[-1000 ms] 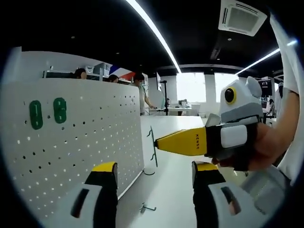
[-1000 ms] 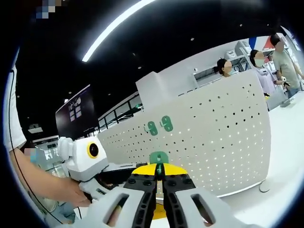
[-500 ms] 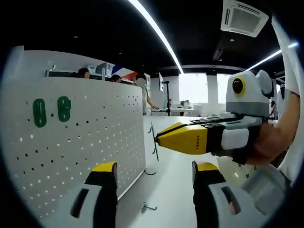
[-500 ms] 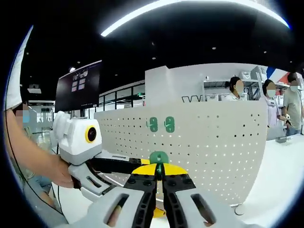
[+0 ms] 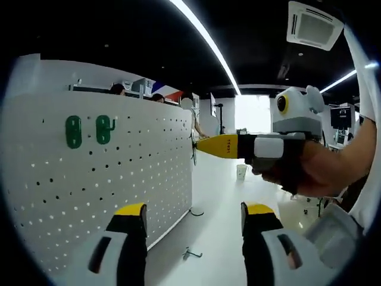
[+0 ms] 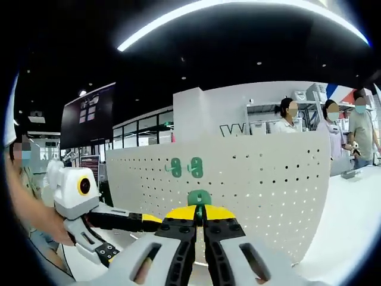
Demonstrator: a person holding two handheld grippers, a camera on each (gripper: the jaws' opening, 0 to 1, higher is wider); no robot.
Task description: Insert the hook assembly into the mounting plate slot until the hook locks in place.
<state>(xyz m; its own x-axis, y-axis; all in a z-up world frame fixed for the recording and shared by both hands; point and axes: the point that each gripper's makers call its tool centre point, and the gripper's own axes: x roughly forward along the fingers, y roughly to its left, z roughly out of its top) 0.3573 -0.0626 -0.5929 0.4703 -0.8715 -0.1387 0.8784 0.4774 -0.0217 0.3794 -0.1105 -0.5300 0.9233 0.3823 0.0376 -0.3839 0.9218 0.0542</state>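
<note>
The white pegboard mounting plate (image 5: 119, 179) stands upright on the left, with two green hooks (image 5: 74, 131) (image 5: 104, 129) hung high on it. My left gripper (image 5: 193, 215) is open and holds nothing. My right gripper (image 5: 201, 146) reaches in from the right, held by a hand, its yellow tips close to the board's near edge with a thin green hook piece at them. In the right gripper view my right gripper (image 6: 199, 212) is shut on the green hook assembly (image 6: 199, 197), facing the pegboard (image 6: 268, 190) below the two hung hooks (image 6: 174, 167) (image 6: 195, 167). My left gripper (image 6: 149, 222) sits low left.
A loose metal hook (image 5: 190, 254) and a small ring (image 5: 195, 211) lie on the white table by the board's foot. A cup (image 5: 241, 171) stands farther back. Several people (image 6: 289, 116) stand behind the board. A dark screen (image 6: 89, 122) hangs at the left.
My right gripper has risen with the hook and come closer to the pegboard's edge. In the right gripper view, my left gripper now sits lower and farther left.
</note>
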